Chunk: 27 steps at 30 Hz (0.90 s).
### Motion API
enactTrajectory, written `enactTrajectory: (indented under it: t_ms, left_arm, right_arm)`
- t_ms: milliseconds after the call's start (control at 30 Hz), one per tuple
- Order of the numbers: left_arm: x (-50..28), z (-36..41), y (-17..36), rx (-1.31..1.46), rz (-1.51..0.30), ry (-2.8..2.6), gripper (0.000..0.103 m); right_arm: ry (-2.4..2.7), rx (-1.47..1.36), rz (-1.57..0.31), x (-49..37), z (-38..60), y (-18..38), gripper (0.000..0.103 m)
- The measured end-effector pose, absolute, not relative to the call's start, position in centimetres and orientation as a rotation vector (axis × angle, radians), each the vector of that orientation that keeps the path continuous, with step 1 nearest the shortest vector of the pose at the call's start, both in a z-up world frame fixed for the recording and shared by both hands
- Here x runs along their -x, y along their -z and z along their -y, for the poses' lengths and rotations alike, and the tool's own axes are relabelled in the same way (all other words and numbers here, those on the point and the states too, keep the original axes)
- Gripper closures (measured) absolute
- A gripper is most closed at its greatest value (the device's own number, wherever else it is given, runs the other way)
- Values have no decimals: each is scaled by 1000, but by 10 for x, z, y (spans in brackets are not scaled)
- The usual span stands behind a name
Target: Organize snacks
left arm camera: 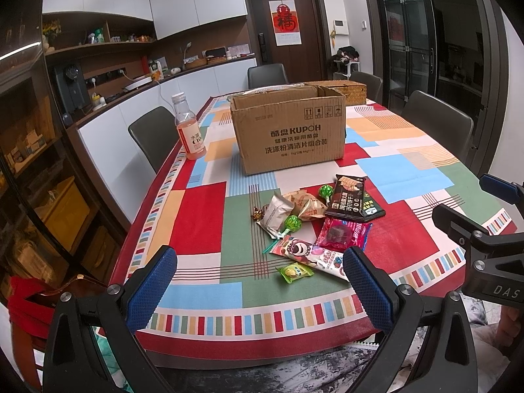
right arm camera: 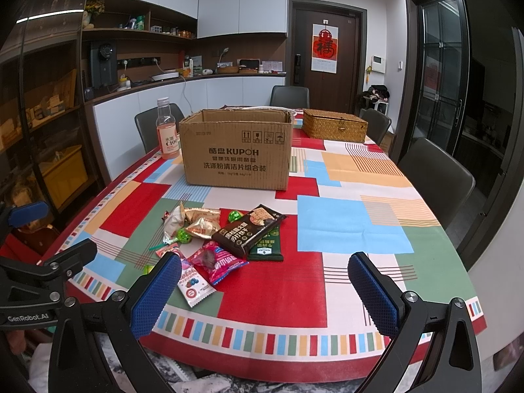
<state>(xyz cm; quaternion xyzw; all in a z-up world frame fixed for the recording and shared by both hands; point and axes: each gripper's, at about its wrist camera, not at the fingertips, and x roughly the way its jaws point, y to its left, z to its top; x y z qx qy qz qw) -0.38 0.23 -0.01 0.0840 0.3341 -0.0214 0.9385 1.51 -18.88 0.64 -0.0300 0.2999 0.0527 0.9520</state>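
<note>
in the left view our left gripper (left arm camera: 260,281) is wide open, holding nothing. the long pink bear packet (left arm camera: 308,253) lies flat just ahead, pointing left to right. we should grab across its thin middle.

in the right view our right gripper (right arm camera: 264,286) is wide open too. the snacks (right arm camera: 226,235) sit ahead and left, the open box (right arm camera: 236,150) farther ahead.

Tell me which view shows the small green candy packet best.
The left wrist view: the green packet lies fully visible near the table's front edge. In the right wrist view only a sliver shows beside the right gripper's left finger.
</note>
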Motion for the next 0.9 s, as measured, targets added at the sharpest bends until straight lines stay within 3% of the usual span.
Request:
enactTrajectory:
  t_ms: [767,900]
  left_arm:
    - [-13,-15,21,-222,-734,128,3]
    - [-18,-14,29,-269,-723,214,7]
  right_arm:
    - [-271,149,-715,-38,158,15,1]
    - [-365,185,-790,-55,142,29,10]
